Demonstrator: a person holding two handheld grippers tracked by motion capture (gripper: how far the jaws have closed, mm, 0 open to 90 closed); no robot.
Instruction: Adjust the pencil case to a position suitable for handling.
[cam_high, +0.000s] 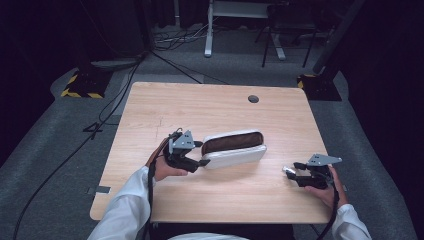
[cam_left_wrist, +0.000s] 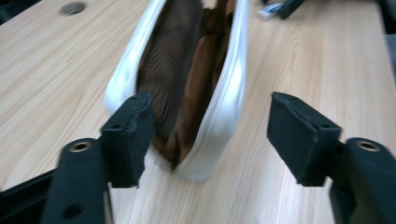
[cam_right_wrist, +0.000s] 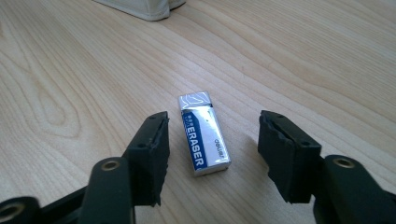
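Eraser (cam_right_wrist: 203, 134) lies untouched between the open right gripper (cam_right_wrist: 212, 151); left gripper (cam_left_wrist: 210, 135) gapes around the pouch (cam_left_wrist: 187, 79).

I see the light wood surface (cam_high: 210, 107) standing on grey carpet (cam_high: 50, 150), with a small round dark hole (cam_high: 253, 99) near its far edge. Beyond the surface's far edge stands a white table frame (cam_high: 210, 30) beside a dark chair base (cam_high: 272, 40). At its far left corner, black cables (cam_high: 107, 107) trail past a yellow-and-black striped stand foot (cam_high: 80, 85). Around it all the room is dark.
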